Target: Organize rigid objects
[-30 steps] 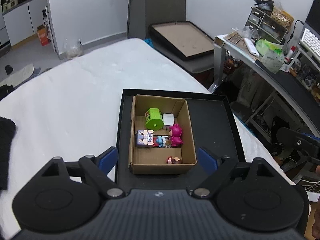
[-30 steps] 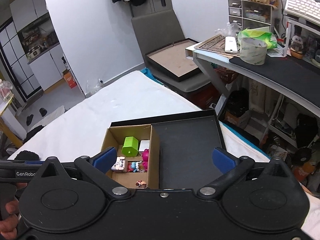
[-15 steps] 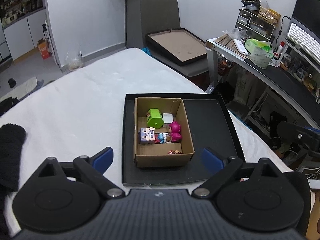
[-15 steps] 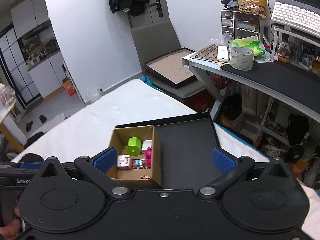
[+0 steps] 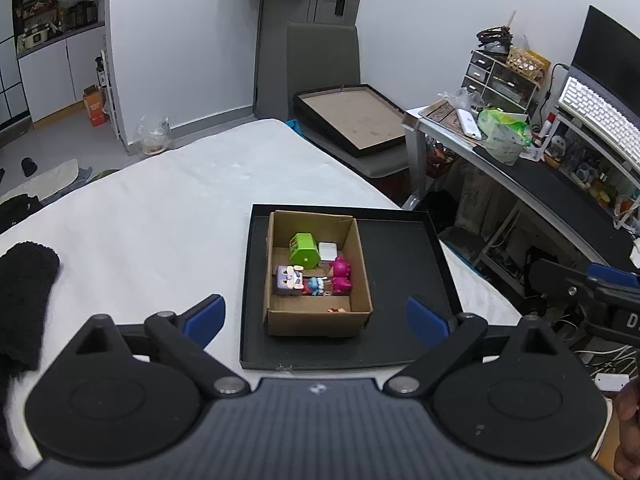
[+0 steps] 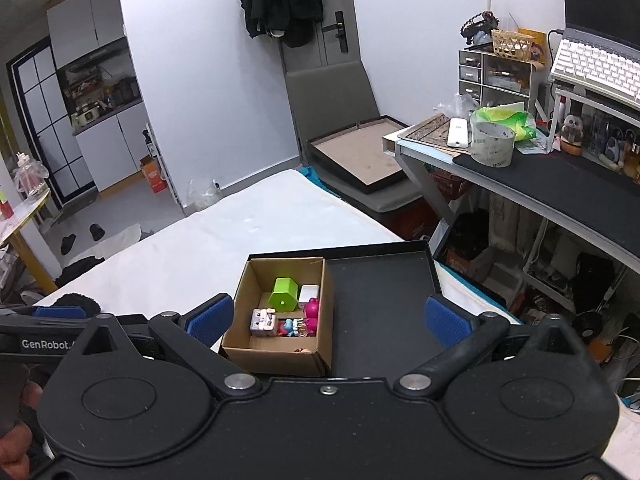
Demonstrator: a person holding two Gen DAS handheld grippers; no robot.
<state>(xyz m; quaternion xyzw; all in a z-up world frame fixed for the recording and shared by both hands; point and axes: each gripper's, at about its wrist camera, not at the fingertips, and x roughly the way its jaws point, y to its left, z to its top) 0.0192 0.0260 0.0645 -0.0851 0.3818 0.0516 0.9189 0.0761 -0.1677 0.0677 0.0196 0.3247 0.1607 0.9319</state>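
A cardboard box [image 5: 318, 322] stands in the left half of a black tray [image 5: 400, 264] on a white bed. Inside lie a green toy [image 5: 304, 249], a white block [image 5: 328, 251], a purple cube figure [image 5: 287, 279], a small blue figure [image 5: 316, 286] and a pink figure [image 5: 340, 274]. The box [image 6: 276, 354] and tray [image 6: 380, 292] also show in the right wrist view. My left gripper [image 5: 316, 314] is open and empty, above the box's near wall. My right gripper [image 6: 328, 318] is open and empty, held back above the tray.
A black fuzzy cloth [image 5: 24, 292] lies on the bed [image 5: 160, 216] at the left. A grey desk [image 6: 520, 184] with a tape roll [image 6: 492, 144] stands to the right. A framed board [image 5: 352, 120] leans on a chair beyond the bed.
Both grippers have pulled back and up from the box, so the box and tray look smaller and farther. Both stay open and empty.
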